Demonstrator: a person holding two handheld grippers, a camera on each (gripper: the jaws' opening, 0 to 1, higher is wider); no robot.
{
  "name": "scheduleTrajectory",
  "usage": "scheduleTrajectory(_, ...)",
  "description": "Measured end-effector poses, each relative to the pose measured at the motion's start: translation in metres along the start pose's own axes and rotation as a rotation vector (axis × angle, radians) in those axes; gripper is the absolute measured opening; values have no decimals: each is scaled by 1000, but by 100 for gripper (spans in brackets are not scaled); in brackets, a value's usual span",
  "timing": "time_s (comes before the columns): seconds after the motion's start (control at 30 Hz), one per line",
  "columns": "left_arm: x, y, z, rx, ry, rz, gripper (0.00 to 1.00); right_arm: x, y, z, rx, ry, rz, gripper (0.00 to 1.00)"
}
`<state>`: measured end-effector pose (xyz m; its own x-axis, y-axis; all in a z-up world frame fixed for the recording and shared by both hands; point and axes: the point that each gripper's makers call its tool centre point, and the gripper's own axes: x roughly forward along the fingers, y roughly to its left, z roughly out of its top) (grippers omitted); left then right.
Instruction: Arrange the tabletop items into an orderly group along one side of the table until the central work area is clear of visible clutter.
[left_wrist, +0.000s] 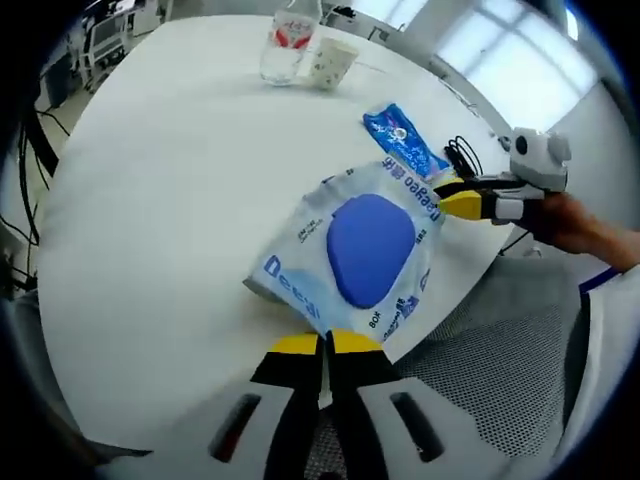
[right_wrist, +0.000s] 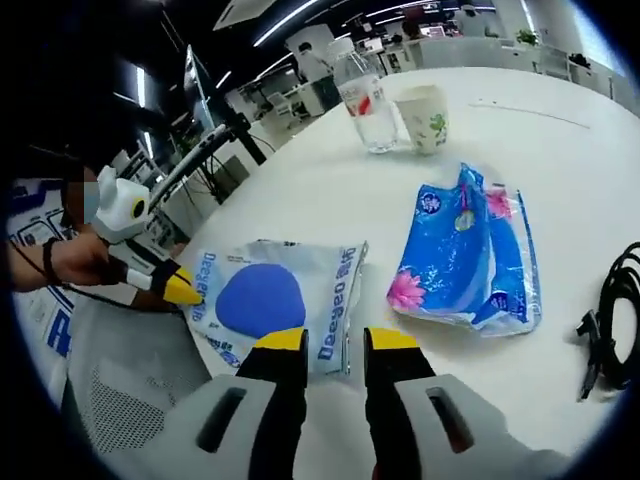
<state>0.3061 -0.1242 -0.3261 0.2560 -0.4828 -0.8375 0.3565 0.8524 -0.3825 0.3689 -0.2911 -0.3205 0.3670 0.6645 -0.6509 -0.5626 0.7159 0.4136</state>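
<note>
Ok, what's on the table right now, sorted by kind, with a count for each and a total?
Soft packs: 2, a white pack with a blue oval and a blue flowered pack
Bottles: 1, a clear bottle
Cups: 1, a paper cup
Cables: 1, a black cable at the table's edge
Total: 5

black gripper (left_wrist: 324, 345) jaws tipped yellow; dark wristband (right_wrist: 47, 259) on the wrist.
</note>
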Motion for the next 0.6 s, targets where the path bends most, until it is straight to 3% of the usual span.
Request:
scheduleTrajectory(0.3, 2, -4, 1, -9, -7, -9, 0, -5, -1, -6, 42, -10, -4, 0)
scheduleTrajectory(0.6, 0, -16, 8, 2, -9, -20, 0, -16, 4, -13, 46, -19, 27, 0)
